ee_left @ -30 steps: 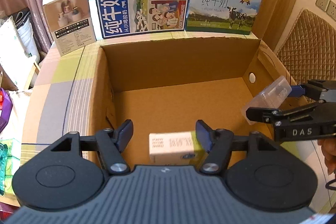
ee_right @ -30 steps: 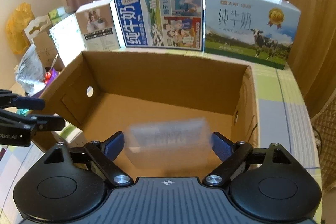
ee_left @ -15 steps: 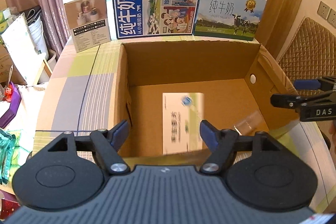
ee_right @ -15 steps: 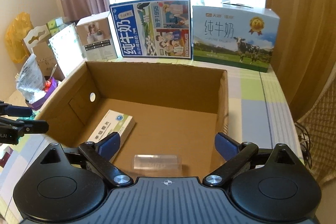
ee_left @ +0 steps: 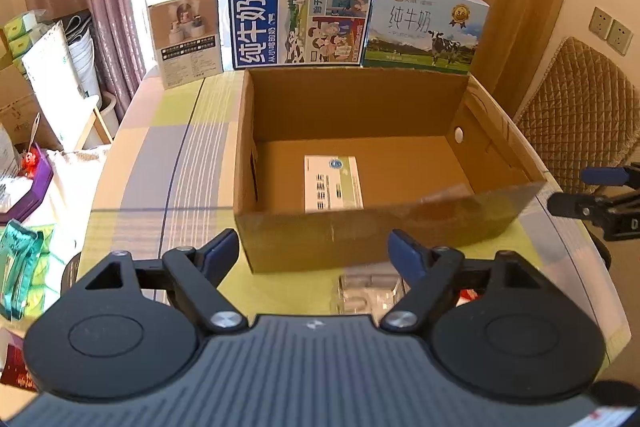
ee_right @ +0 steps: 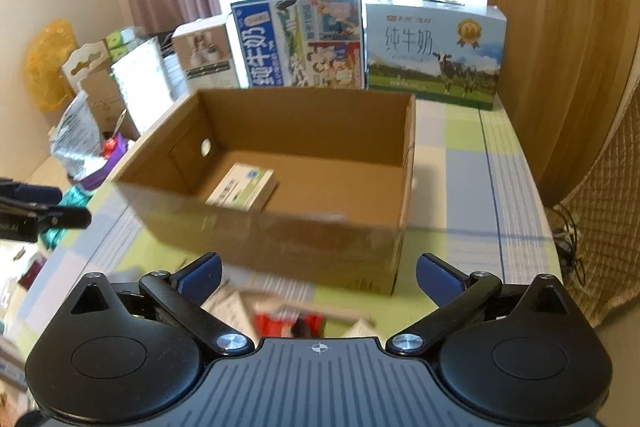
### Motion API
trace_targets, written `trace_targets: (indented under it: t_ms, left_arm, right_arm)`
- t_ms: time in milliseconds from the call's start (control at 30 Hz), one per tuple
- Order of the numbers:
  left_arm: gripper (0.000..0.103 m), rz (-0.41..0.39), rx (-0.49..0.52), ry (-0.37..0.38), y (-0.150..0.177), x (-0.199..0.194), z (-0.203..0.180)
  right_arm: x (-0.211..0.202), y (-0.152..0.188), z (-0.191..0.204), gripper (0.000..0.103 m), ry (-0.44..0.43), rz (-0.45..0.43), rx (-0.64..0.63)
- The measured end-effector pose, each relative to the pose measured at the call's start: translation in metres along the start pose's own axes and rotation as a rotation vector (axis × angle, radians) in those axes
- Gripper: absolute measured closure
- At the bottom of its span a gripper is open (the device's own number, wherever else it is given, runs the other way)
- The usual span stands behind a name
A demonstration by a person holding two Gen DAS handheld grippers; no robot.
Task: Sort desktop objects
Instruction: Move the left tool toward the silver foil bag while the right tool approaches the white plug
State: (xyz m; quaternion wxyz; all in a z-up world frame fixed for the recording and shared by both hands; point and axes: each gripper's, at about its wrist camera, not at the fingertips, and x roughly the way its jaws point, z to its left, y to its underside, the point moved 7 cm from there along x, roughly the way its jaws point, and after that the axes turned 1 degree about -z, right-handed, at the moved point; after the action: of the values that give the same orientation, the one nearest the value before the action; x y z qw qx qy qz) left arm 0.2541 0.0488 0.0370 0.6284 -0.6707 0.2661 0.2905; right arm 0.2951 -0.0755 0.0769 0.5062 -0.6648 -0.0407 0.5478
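An open cardboard carton (ee_left: 360, 235) (ee_right: 280, 239) stands on the checked tablecloth. A white-and-green small box (ee_left: 332, 183) (ee_right: 244, 187) lies flat on its floor. A clear plastic case (ee_left: 444, 193) shows faintly behind the carton's front wall. My left gripper (ee_left: 314, 253) hovers in front of the carton, its jaws opening with nothing between them. My right gripper (ee_right: 320, 273) is also short of the carton, jaws opening wide and empty. Each gripper shows at the edge of the other's view: the right gripper (ee_left: 600, 195), the left gripper (ee_right: 32, 211).
Two milk cartons (ee_left: 300, 15) (ee_left: 424, 27) and a beige box (ee_left: 186, 35) stand behind the carton. A clear plastic pack (ee_left: 368, 291), a red packet (ee_right: 288, 323) and white paper items (ee_right: 228, 307) lie before it. A quilted chair (ee_left: 580, 115) is at right, clutter at left.
Both grippers let go over the carton: the small box and the clear case dropped inside. Both then drew back and upward from it, with their jaws widening.
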Motion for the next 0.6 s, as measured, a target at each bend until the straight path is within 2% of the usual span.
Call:
trace_targets:
  t_ms: [233,400,600]
  left_arm:
    - [0.018,0.022,0.022,-0.018,0.037,-0.025,0.0]
    - [0.01,0.043,0.047,-0.025,0.068,-0.038,-0.002]
    - [0.003,0.06,0.086,-0.005,0.096,-0.051,-0.012]
  right_arm:
    - [-0.026,0.04,0.018,0.002,-0.023,0.024,-0.036]
    - [-0.041,0.07,0.029,0.002,-0.036,0.039,-0.048]
    - [-0.051,0.104,0.034,0.002,-0.053,0.067,-0.009]
